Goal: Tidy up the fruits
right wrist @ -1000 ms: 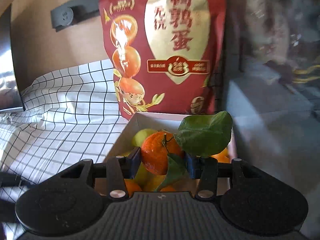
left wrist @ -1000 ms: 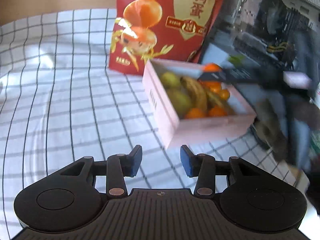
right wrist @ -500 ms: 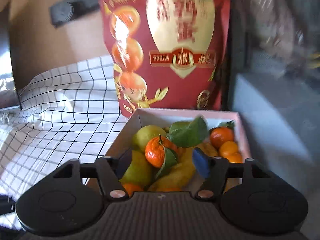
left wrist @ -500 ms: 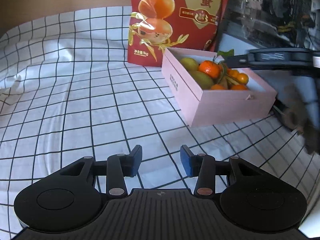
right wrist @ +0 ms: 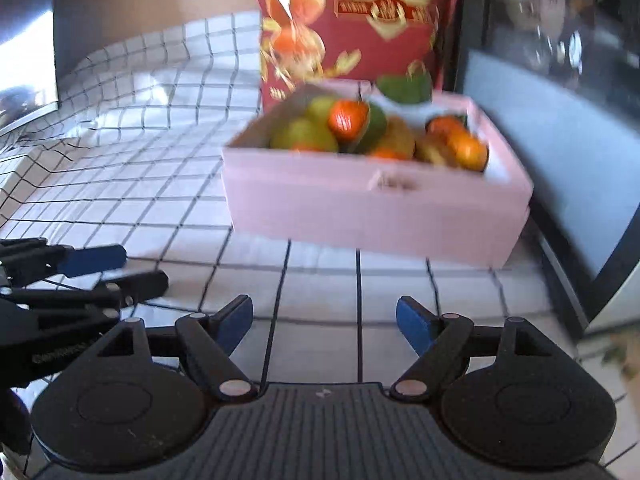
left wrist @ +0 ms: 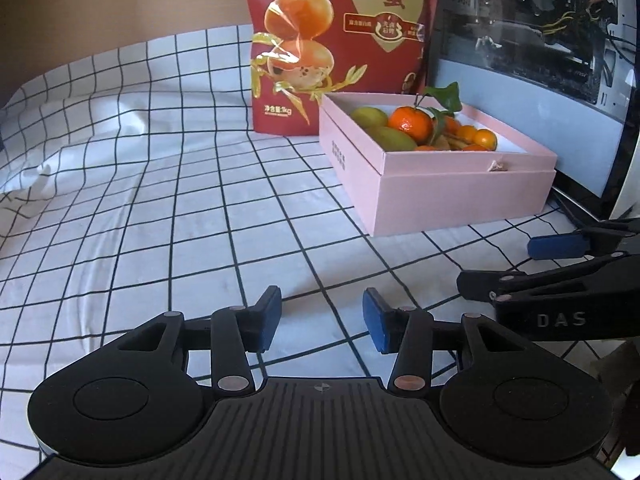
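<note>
The right gripper (right wrist: 324, 322) is held wide apart and empty above the checked cloth (right wrist: 320, 292), well back from the pink box (right wrist: 372, 208), over which it was poised half a second ago. The leafy tangerine (left wrist: 410, 122) gripped a second ago is now seen ahead in that box, resting on the green fruit (left wrist: 394, 139) beside small oranges (left wrist: 476, 138). The left gripper (left wrist: 321, 320) is likewise parted and empty, just left of the right one, with the red bag (left wrist: 340, 40) standing beyond the box.

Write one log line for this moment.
left gripper: open, empty | right gripper: open, empty | tangerine: in box | fruit on cloth: none visible
</note>
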The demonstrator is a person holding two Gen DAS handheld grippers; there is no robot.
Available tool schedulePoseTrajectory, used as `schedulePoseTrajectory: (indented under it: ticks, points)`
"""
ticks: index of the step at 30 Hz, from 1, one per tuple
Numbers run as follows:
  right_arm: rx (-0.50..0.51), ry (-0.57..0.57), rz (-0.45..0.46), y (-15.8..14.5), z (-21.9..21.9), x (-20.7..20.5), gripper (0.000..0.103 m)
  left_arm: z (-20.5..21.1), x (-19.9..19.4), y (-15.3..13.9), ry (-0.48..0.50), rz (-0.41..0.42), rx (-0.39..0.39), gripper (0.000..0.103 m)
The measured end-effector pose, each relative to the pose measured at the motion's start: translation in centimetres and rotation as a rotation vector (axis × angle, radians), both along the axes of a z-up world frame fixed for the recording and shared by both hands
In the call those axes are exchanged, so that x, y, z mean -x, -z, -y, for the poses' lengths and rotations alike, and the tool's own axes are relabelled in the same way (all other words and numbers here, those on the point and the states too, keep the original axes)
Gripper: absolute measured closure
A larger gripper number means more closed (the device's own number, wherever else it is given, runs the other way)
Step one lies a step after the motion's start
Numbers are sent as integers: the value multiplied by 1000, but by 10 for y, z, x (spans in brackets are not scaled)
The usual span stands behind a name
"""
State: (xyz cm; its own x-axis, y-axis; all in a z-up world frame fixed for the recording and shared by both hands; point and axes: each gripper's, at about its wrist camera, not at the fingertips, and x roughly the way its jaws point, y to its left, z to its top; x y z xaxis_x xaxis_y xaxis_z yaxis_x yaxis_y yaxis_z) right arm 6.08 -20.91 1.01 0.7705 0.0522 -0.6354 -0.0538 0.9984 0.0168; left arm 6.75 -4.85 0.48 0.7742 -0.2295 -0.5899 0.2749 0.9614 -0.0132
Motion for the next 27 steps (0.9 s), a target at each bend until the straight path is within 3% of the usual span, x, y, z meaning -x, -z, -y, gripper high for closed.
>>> schedulePoseTrajectory:
  ticks: [6, 15, 20, 27]
  points:
    - [-3, 99, -19, 4, 7, -6, 0, 8, -3, 0, 2, 5, -3, 53]
    - [66, 106, 71, 8, 5, 4, 0, 10, -5, 0, -23, 6, -3, 52]
    - [-10, 112, 49, 10, 16, 2, 0, 9, -5, 0, -22, 6, -3, 52]
    - [-3, 113, 49, 11, 14, 2, 0, 9, -5, 0, -22, 5, -2, 52]
